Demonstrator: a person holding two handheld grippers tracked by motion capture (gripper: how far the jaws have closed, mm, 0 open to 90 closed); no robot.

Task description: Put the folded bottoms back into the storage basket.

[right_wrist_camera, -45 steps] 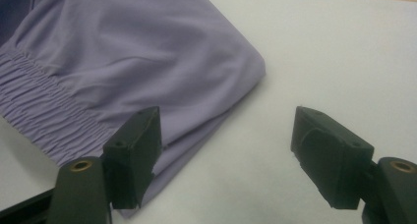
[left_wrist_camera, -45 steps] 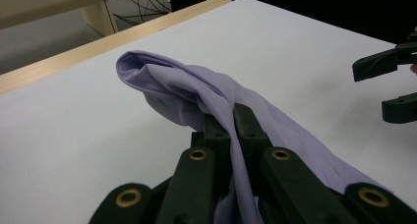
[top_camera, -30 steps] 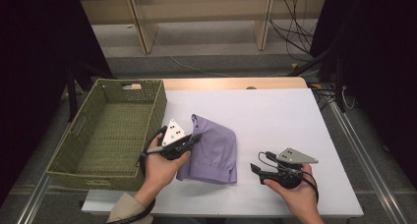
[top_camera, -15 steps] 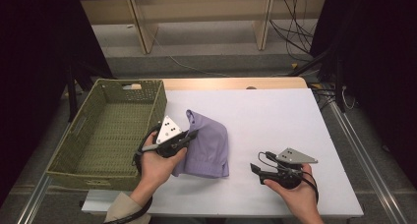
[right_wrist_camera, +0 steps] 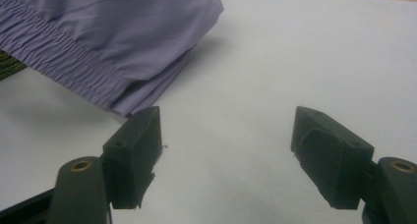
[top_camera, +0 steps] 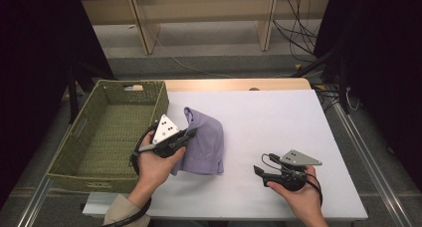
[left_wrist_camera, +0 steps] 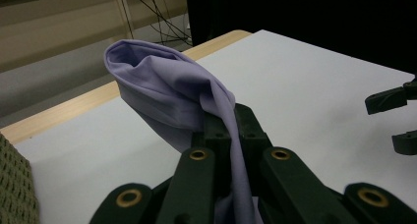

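Note:
A lilac garment (top_camera: 203, 143) lies bunched on the white table top, just right of the basket. My left gripper (top_camera: 188, 135) is shut on a fold of it, and the cloth (left_wrist_camera: 172, 94) rises in a hump beyond the closed jaws and drapes down between them. My right gripper (top_camera: 259, 174) rests low near the table's front, to the right of the garment, with its jaws wide open and nothing between them. In the right gripper view the garment's gathered hem (right_wrist_camera: 83, 71) lies just beyond the left fingertip (right_wrist_camera: 140, 140).
A woven green basket (top_camera: 77, 140) stands at the table's left edge, close beside my left hand. The white table top (top_camera: 278, 122) stretches right and back from the garment. Shelving and cables lie beyond the far edge.
My left gripper has dragged the garment leftward toward the basket, and the cloth has bunched up narrower. The right gripper has stayed where it was.

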